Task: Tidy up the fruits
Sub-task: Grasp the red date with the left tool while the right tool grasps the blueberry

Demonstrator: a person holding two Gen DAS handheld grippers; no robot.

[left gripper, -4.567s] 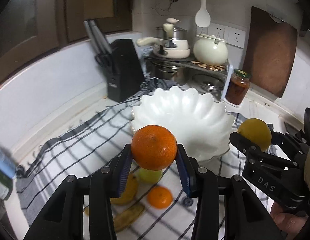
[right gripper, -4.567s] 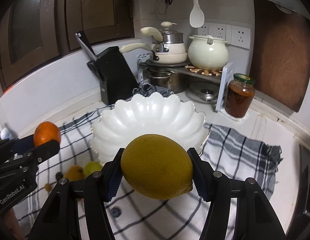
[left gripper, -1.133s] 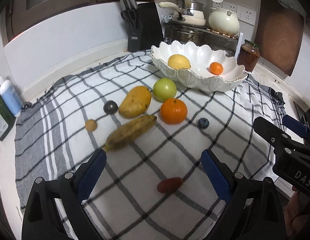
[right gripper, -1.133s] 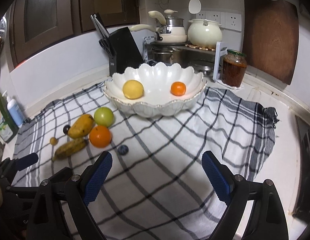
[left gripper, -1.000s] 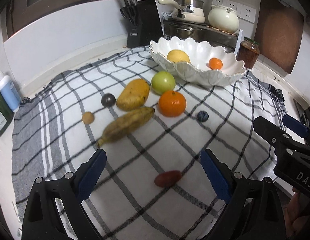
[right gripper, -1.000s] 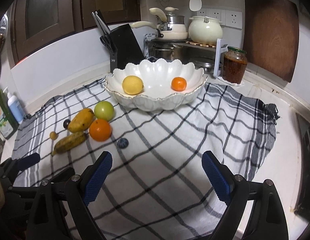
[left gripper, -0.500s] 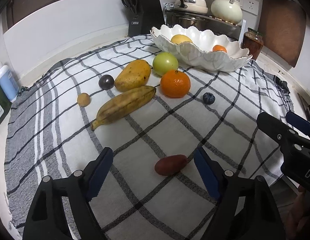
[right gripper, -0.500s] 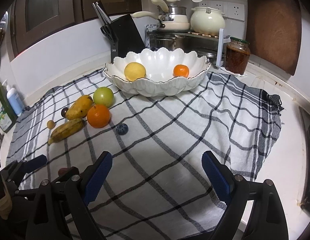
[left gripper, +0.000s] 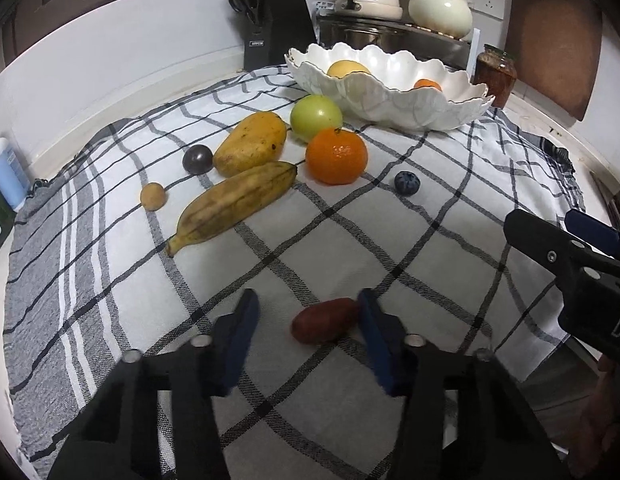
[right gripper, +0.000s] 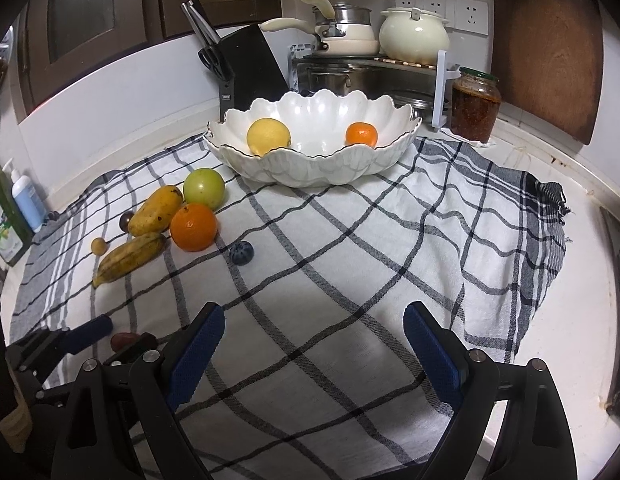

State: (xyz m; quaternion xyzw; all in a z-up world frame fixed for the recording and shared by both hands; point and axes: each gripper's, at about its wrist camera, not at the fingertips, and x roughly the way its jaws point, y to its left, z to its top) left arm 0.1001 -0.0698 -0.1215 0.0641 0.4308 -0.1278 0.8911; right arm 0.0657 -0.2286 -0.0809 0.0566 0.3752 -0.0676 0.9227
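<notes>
The left gripper (left gripper: 306, 312) stands partly open around a small reddish-brown fruit (left gripper: 325, 325) near the checked cloth's (left gripper: 390, 248) front edge, its right finger touching it, the other apart. The right gripper (right gripper: 310, 332) hangs wide open, holding nothing. The white bowl (right gripper: 310, 168), at the cloth's far edge, holds a lemon (right gripper: 268, 136) and a mandarin (right gripper: 361, 135).

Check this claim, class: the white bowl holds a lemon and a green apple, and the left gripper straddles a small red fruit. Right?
Not quite. The right wrist view shows the white bowl holding a lemon and a small orange; the green apple lies on the cloth. The left gripper does straddle the small red fruit.
</notes>
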